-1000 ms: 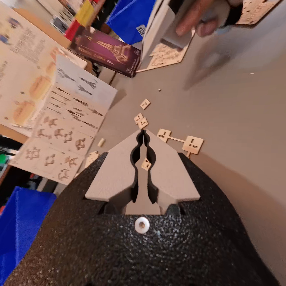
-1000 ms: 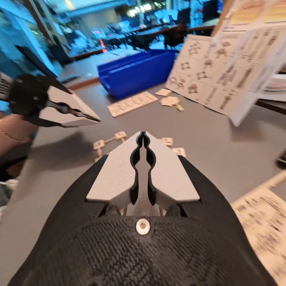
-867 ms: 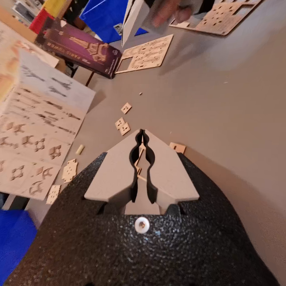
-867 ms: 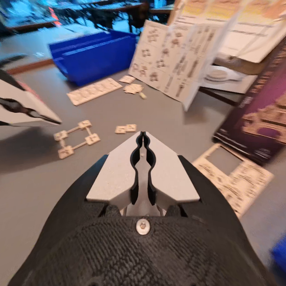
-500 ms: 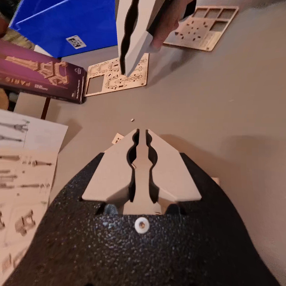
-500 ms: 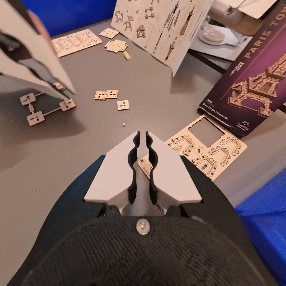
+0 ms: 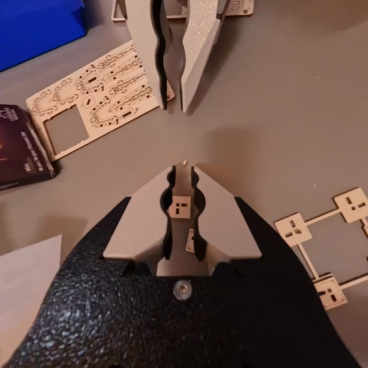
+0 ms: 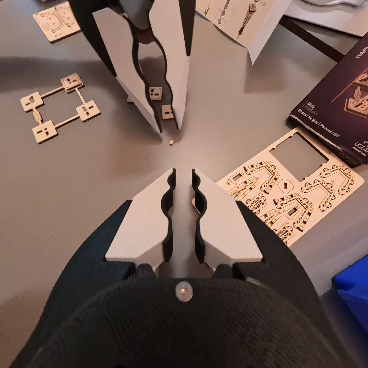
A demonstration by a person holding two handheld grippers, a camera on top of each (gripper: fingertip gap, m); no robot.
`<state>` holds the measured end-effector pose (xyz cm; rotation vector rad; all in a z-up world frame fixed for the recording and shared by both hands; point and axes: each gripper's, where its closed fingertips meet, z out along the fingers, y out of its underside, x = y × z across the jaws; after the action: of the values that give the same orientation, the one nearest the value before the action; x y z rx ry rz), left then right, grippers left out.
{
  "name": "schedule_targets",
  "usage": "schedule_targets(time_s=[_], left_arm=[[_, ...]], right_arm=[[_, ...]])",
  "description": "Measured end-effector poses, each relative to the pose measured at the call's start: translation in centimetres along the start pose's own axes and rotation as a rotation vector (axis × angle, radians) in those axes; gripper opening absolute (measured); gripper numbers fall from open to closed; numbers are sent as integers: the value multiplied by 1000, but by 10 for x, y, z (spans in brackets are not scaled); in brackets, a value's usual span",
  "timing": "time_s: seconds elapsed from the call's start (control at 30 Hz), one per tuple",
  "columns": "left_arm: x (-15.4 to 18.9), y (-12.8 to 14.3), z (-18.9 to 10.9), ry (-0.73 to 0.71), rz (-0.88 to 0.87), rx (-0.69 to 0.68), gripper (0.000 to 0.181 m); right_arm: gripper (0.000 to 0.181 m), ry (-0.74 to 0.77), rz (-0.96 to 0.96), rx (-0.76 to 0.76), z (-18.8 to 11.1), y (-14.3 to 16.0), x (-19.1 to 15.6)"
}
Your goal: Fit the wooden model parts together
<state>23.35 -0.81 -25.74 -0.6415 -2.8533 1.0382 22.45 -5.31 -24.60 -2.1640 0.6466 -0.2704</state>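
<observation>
My left gripper [image 7: 183, 167] is open by a narrow gap and empty, pointing down at the grey table. Two small square wooden tiles [image 7: 180, 207] lie on the table under its fingers; they also show in the right wrist view [image 8: 156, 93]. A tiny wooden peg [image 7: 184, 162] lies just past its tips. My right gripper [image 8: 183, 170] is open by a similar gap and empty, tip to tip with the left gripper [image 8: 169, 129] and apart from it. A square wooden frame joining several tiles [image 8: 59, 107] lies beside them. A flat wooden parts sheet [image 8: 288, 195] lies by my right gripper.
A dark purple model box [image 8: 338, 99] lies beyond the parts sheet. A folded instruction sheet [image 8: 239, 20] stands at the back. A blue bin [image 8: 354, 288] is at the lower right. Another wooden sheet [image 8: 55, 22] lies at the far left. One gripper's finger ends stand about 6 cm off the other's.
Both grippers have tilted down toward the table and come close, tip to tip. Both went from shut to slightly open. The left one now hovers over the loose tiles.
</observation>
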Motion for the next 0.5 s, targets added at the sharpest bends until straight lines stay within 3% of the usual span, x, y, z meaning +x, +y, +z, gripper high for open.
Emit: schedule_targets(time_s=[0.5], left_arm=[[3, 1, 13, 126, 57, -16, 1]], right_arm=[[14, -39, 65, 9, 4, 6, 3]])
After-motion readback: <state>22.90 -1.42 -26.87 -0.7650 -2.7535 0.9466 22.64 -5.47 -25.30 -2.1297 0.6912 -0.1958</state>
